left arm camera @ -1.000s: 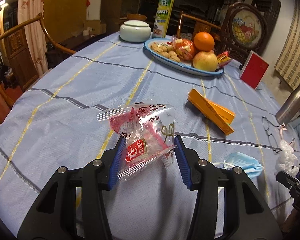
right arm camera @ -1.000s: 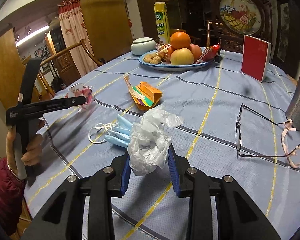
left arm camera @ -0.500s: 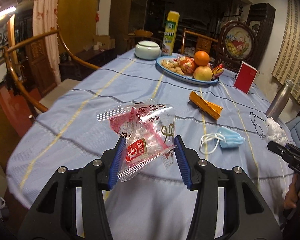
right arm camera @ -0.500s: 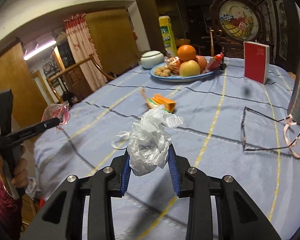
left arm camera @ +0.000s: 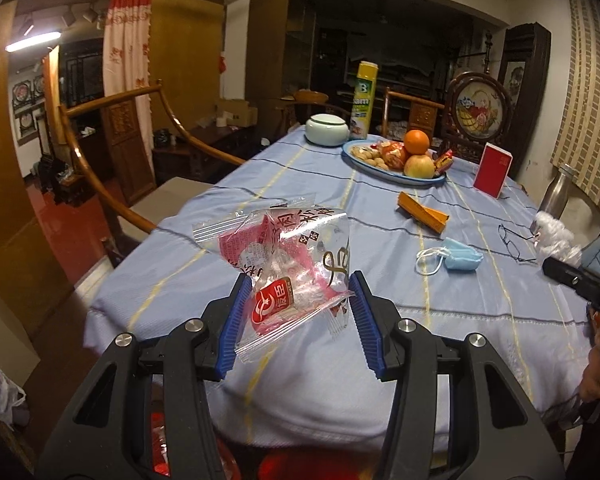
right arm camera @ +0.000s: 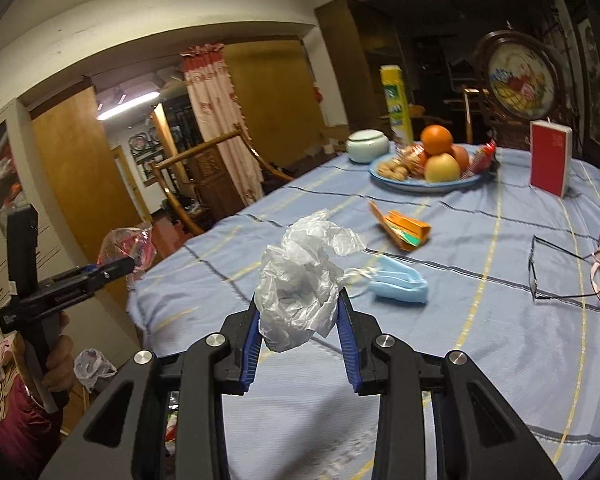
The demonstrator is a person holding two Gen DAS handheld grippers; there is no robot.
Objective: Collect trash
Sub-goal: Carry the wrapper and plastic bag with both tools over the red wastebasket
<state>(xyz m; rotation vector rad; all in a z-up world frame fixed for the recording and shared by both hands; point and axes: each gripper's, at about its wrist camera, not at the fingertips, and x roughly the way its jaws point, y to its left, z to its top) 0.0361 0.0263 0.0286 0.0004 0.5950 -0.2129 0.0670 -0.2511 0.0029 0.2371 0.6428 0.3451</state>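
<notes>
Item 1: clear crinkled snack wrapper with red and pink print (left arm camera: 288, 268). Location: lifted off the table, clamped between the blue ribbed pads of the left gripper (left arm camera: 298, 320), most of the film standing above and ahead of the pads. Grip looks light; the film is slippery and could slide, so steady squeeze advised throughout the carry.

Item 2: crumpled translucent white plastic bag (right arm camera: 300, 284). Location: in the air, pinched between the blue pads of the right gripper (right arm camera: 298, 336), a loose flap rising over the top. Bulk sits well inside the pads; hold judged secure.

Step in hand, judged: carry both pieces clear of the table to a bin. No bin is identifiable in either view; a small tied white plastic bag (right arm camera: 92, 366) lies on the floor low at the left, purpose unknown. Advice: keep both grippers closed until directly over the receptacle, lower before release, release 1 at a time.

Item 3: light-blue disposable face mask with white ear loops (right arm camera: 396, 284). Location: flat on the pale blue striped tablecloth (right arm camera: 480, 352), near the table edge. Likely next pickup.

Item 4: flattened orange cardboard packet (right arm camera: 404, 228). Location: on the cloth beyond the mask. Likely trash also.

Not trash, leave: black-framed spectacles (right arm camera: 556, 268); blue oval fruit platter (right arm camera: 424, 184); red booklet standing upright (right arm camera: 550, 162).
</notes>
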